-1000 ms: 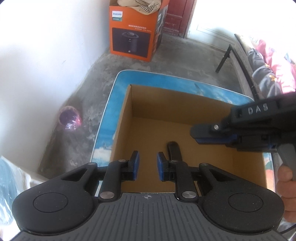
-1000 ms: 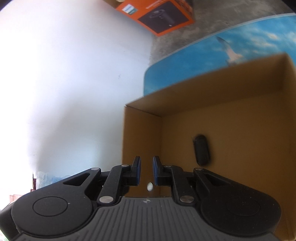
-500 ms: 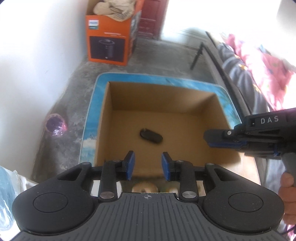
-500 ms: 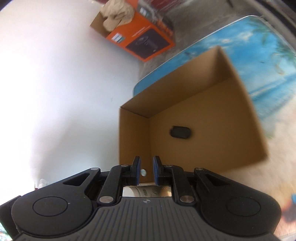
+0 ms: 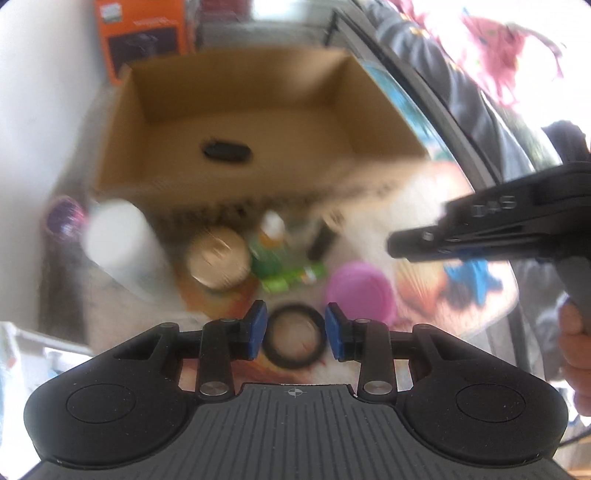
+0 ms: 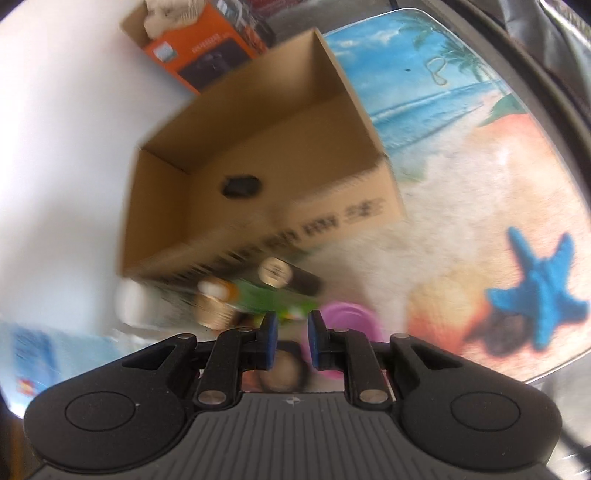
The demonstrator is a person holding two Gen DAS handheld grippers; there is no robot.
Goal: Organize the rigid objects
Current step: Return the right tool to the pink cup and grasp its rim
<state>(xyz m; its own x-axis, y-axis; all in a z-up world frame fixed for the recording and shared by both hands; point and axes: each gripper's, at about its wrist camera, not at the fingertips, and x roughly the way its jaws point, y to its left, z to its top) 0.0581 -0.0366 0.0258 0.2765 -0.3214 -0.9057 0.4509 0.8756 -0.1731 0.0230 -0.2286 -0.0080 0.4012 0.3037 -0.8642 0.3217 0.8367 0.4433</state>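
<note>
Both views motion-blurred. Left gripper [image 5: 294, 329] hangs over the beach-print bench [image 6: 461, 177], fingers [image 5: 256, 328] parted and just been opening, nothing pinched; black ring [image 5: 294, 341] lies on the bench below the gap, not touched. Right gripper [image 6: 289, 340] fingers slightly apart, also just opening, nothing held. Cardboard box [image 5: 122, 122] at 12 o'clock, one small black object [image 5: 227, 151] on its floor. In front of the box, loose pile: white bottle [image 5: 122, 240], gold-lidded jar [image 5: 218, 258], green bottle [image 5: 275, 258], pink lid [image 5: 360, 291] at 1 o'clock of the ring. Orange carton [image 5: 142, 29] beyond the box.
</note>
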